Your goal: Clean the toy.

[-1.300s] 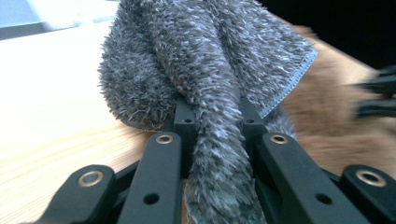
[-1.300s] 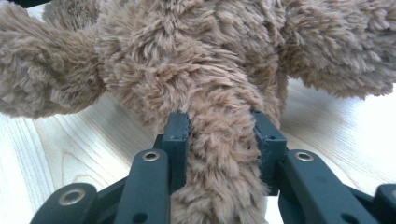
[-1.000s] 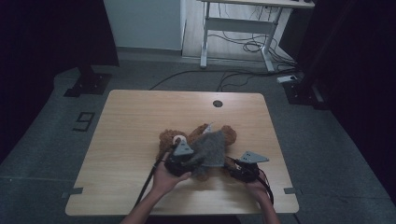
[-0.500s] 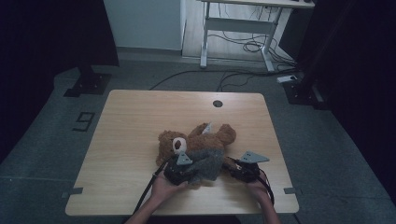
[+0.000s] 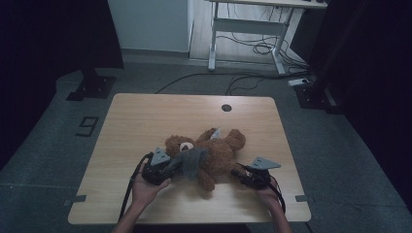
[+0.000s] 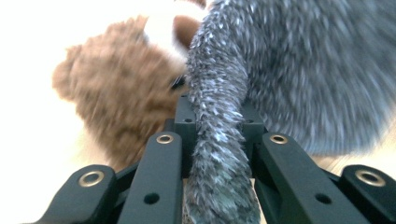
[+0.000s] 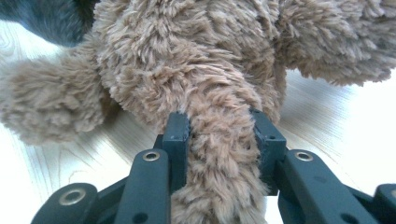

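High view: left gripper point(image 5: 171, 168) clamps grey cloth point(image 5: 193, 161), right gripper point(image 5: 241, 174) pinches bear point(image 5: 218, 150) limb, likely anchoring it on desk point(image 5: 145, 116) for undressing.

I'm seeing the teddy bear point(image 5: 214, 153) sprawling across the middle of the bench point(image 5: 145, 116), so it's blocking any straight pass between my two hands. The grey cloth point(image 5: 193, 162) is lying over its near side, bunching up right in front of my left gripper point(image 5: 167, 170). Bear fur is filling the gap ahead of my right gripper point(image 5: 243, 174). The far half of the bench and its left side are sitting wide open for passing through.
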A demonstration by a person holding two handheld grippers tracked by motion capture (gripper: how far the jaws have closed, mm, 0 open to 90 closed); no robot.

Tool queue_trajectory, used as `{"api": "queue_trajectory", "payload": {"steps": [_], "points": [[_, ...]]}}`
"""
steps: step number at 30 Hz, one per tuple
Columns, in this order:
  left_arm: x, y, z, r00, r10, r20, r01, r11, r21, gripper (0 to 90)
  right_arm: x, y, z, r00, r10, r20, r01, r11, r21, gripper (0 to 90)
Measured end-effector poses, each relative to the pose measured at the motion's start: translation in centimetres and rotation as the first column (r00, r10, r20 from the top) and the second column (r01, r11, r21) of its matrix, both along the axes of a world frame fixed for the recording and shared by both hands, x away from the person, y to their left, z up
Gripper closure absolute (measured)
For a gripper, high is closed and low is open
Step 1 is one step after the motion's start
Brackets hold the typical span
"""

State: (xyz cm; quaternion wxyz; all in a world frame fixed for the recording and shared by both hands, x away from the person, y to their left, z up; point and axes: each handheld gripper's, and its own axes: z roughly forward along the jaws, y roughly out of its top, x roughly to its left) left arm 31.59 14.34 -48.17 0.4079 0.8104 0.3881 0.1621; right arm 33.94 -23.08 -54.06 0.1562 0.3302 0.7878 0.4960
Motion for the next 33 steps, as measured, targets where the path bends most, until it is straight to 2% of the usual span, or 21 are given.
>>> {"api": "queue_trajectory", "payload": {"steps": [5,9,12,16,18,20,22,27,33], "points": [[0.1,2.3,-1.6,0.998,0.049,-0.039,-0.049,0.9988,-0.007,75.9,0.1,-0.1,0.0,1.0,0.002,-0.002,-0.002,1.0,0.005,64.8],[0.6,4.6,-2.5,0.991,0.111,-0.075,-0.111,0.9938,0.002,75.9,0.2,-0.1,-0.1,1.0,0.001,0.001,-0.001,1.0,0.005,64.7],[0.7,5.4,-2.5,0.988,0.137,-0.07,-0.139,0.99,-0.021,75.9,0.3,-0.1,0.0,1.0,-0.006,0.004,0.006,1.0,0.005,64.7],[0.6,5.0,-1.0,0.9905,0.138,-0.002,-0.138,0.9877,-0.074,75.6,0.6,0.1,0.0,0.9998,-0.018,0.005,0.018,0.9998,0.009,64.6],[1.0,4.5,-0.2,0.9909,0.134,0.016,-0.132,0.9872,-0.091,75.4,0.7,0.2,-0.1,0.9997,-0.023,0.006,0.023,0.9996,0.014,64.6],[1.7,3.8,0.1,0.9916,0.129,0.01,-0.128,0.988,-0.087,75.3,0.9,0.3,-0.1,0.9994,-0.032,0.01,0.032,0.9994,0.014,64.6],[2.6,3.4,-0.1,0.9925,0.121,-0.017,-0.122,0.9886,-0.087,75.1,1.0,0.3,-0.2,0.9992,-0.039,0.012,0.039,0.9991,0.018,64.5],[4.4,3.6,-1.0,0.9887,0.127,-0.079,-0.138,0.9801,-0.143,75.2,1.8,0.3,-0.3,0.998,-0.062,0.014,0.062,0.9977,0.03,64.2],[4.8,3.3,-0.8,0.9893,0.133,-0.06,-0.139,0.9823,-0.125,75.2,2.6,0.3,-0.4,0.9943,-0.105,0.021,0.104,0.9936,0.044,61.7]]}}
